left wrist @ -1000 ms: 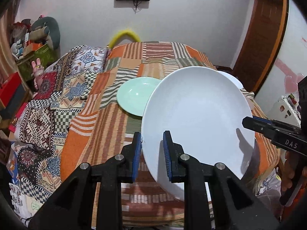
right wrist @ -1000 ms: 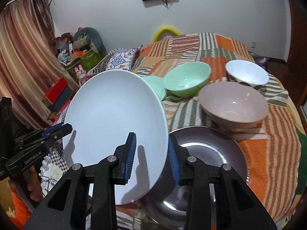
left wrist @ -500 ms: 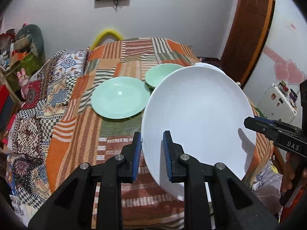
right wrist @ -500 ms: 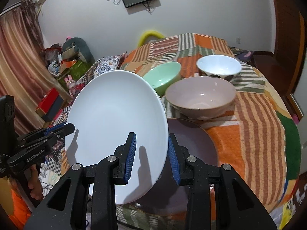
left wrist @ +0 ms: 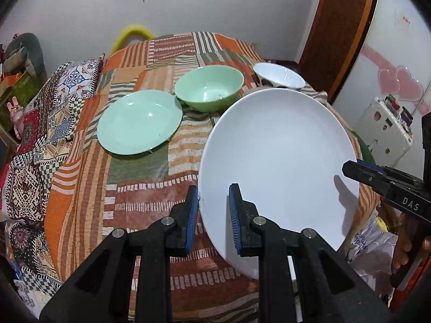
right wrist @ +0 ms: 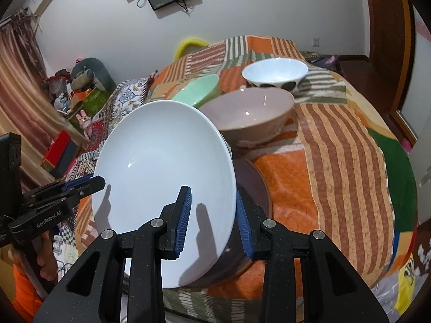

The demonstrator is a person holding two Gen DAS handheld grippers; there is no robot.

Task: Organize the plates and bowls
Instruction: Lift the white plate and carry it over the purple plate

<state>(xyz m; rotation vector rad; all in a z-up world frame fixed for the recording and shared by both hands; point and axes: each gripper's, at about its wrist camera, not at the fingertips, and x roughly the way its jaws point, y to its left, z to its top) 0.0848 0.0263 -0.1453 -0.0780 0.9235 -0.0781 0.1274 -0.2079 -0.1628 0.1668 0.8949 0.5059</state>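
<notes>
A large white plate (left wrist: 280, 167) is held tilted above the table's near edge, gripped on opposite rims by both grippers. My left gripper (left wrist: 214, 216) is shut on its left rim. My right gripper (right wrist: 214, 219) is shut on its right rim; the plate (right wrist: 164, 185) fills the left of the right wrist view. A dark brown plate (right wrist: 256, 188) lies under it on the cloth. A mint plate (left wrist: 138, 121), a mint bowl (left wrist: 208, 87), a white bowl (left wrist: 278, 75) and a beige bowl (right wrist: 249, 114) stand further back.
The table wears a patchwork striped cloth (left wrist: 89, 188) that hangs over its edges. A yellow chair back (left wrist: 132, 32) stands at the far side. A patterned bed or sofa (left wrist: 35, 123) lies left, a wooden door (left wrist: 339, 27) right.
Both grippers have swung rightward with the white plate, which now sits lower over the brown plate. The mint bowl and white bowl have come into the left wrist view.
</notes>
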